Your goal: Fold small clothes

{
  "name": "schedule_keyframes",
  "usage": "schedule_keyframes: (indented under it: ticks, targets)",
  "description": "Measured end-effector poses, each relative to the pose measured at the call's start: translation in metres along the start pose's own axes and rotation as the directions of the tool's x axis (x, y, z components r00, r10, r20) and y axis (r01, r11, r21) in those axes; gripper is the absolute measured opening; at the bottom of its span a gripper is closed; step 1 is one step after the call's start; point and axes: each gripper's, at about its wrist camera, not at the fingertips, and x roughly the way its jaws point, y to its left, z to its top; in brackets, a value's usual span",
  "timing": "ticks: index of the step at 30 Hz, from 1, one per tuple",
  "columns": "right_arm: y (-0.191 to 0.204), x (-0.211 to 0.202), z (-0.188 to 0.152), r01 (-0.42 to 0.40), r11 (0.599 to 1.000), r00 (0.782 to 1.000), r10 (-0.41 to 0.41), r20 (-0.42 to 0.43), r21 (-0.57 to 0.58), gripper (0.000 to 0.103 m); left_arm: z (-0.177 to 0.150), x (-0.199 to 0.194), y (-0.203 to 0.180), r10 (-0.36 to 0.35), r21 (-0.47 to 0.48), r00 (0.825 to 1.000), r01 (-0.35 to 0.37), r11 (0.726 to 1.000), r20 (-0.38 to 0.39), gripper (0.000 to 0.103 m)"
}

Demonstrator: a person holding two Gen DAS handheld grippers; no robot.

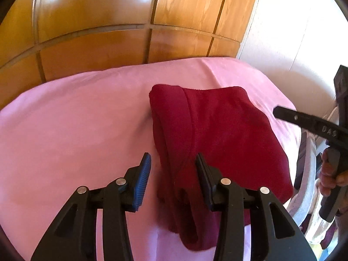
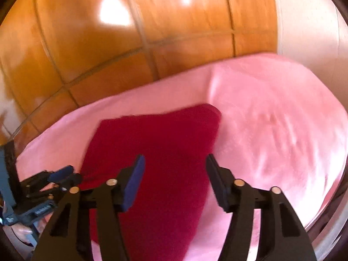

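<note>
We hold our left gripper (image 1: pixel 173 163) with its jaws spread wide and nothing between them, poised over the near folded edge of the dark red garment (image 1: pixel 217 134). Our right gripper (image 2: pixel 175 165) is likewise wide apart and empty, hanging above the same garment (image 2: pixel 161 152). The garment lies folded on the pink sheet (image 1: pixel 76 119), towards its right side. Behind the sheet stands a wooden panelled wall (image 1: pixel 97 21).
</note>
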Motion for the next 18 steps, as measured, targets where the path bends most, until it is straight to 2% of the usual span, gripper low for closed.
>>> schedule_keyframes:
  ticks: [3, 5, 7, 9, 13, 17, 18]
  targets:
    - [0.014, 0.023, 0.001, 0.060, 0.998, 0.998, -0.061, -0.033, -0.035, 0.053, -0.007, 0.002, -0.004, 0.027, 0.018, 0.999, -0.027, 0.999, -0.023, 0.041]
    - [0.012, 0.045, 0.002, 0.075, 0.997, 0.993, -0.076, -0.088, -0.022, 0.052, -0.009, 0.010, -0.007, 0.064, 0.044, 0.997, -0.063, 0.997, -0.032, 0.041]
    - [0.005, 0.077, 0.001, 0.130, 0.991, 0.976, -0.135, -0.171, -0.037, 0.050, -0.010, 0.016, -0.007, 0.069, 0.043, 0.996, -0.067, 0.997, -0.048, 0.041]
    - [-0.003, 0.096, -0.002, 0.134, 0.991, 0.970, -0.133, -0.204, -0.007, 0.050, -0.008, 0.028, -0.005, 0.073, 0.035, 0.996, -0.072, 0.997, -0.055, 0.041]
    - [0.003, 0.088, -0.002, 0.154, 0.987, 0.970, -0.161, -0.180, -0.053, 0.051, -0.016, 0.022, -0.001, 0.063, 0.003, 0.997, -0.063, 0.998, -0.042, 0.043]
    - [0.010, 0.054, -0.010, 0.141, 0.988, 0.984, -0.146, -0.098, -0.057, 0.052, -0.022, 0.007, 0.002, 0.061, -0.026, 0.998, -0.062, 0.998, -0.016, 0.044]
    - [0.010, 0.045, -0.013, 0.130, 0.990, 0.988, -0.134, -0.080, -0.047, 0.053, -0.023, 0.005, 0.001, 0.071, -0.026, 0.997, -0.071, 0.997, -0.012, 0.047]
